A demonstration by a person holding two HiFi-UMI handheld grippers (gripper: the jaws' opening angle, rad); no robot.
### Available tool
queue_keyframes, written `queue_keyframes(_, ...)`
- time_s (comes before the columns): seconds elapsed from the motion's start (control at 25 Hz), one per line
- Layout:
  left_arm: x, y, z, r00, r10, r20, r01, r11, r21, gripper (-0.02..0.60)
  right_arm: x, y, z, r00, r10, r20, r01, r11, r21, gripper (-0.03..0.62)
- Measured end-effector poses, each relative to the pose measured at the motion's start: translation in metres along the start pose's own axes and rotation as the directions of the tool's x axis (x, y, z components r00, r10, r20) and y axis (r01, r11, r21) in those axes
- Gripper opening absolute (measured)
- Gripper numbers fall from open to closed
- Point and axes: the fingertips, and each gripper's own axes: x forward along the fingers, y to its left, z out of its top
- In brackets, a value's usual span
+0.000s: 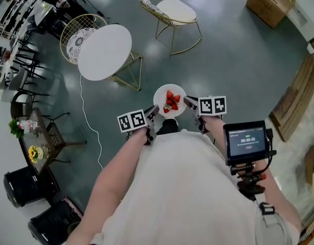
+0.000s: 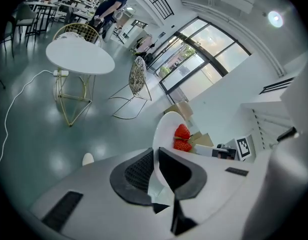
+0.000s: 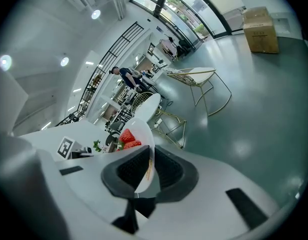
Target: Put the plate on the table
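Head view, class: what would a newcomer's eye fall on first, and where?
The round white plate of red strawberries, held at centre, its rim clamped by the left gripper and right gripper. Next, the round white table with gold wire legs, up and left of it.

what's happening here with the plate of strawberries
A person is holding a white plate of strawberries in the air above the floor. The left tongs and the right tongs are each shut on opposite edges of its rim. The round white table stands ahead and to the left, and the plate is not yet on it.
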Motion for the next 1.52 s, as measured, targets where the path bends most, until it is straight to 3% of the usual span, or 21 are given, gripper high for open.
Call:
queue_keyframes(0.32, 0.028, 0.006, 0.024, 0.998, -0.037, -0.052, 0.038, 0.999, 0.029, 0.038, 0.010, -0.021, 0.014, 0.998, -0.048, 0.033, 0.045, 0.996, 0.078, 0.041)
queue_keyframes(0.8, 0.079, 0.028, 0.140, 0.993, -0.100, -0.065, 0.101, 0.995, 0.009, 0.038, 0.072, -0.038, 0.121, 0.994, -0.090, 0.057, 0.082, 0.989, 0.124, 0.041)
queue_keyframes(1.04, 0.105, 0.082, 0.223, 0.993, -0.104, -0.053, 0.103, 0.995, -0.014, 0.037, 0.157, -0.045, 0.186, 0.996, -0.088, 0.033, 0.085, 0.991, 0.102, 0.041)
queue_keyframes(1.28, 0.097, 0.077, 0.245, 0.993, -0.110, -0.036, 0.110, 0.994, -0.015, 0.037, 0.158, -0.030, 0.206, 0.995, -0.089, 0.034, 0.086, 0.993, 0.085, 0.041)
queue_keyframes(1.52, 0.092, 0.077, 0.242, 0.995, -0.104, -0.004, 0.104, 0.994, -0.028, 0.037, 0.158, -0.025, 0.206, 0.997, -0.076, 0.013, 0.075, 0.996, 0.055, 0.041)
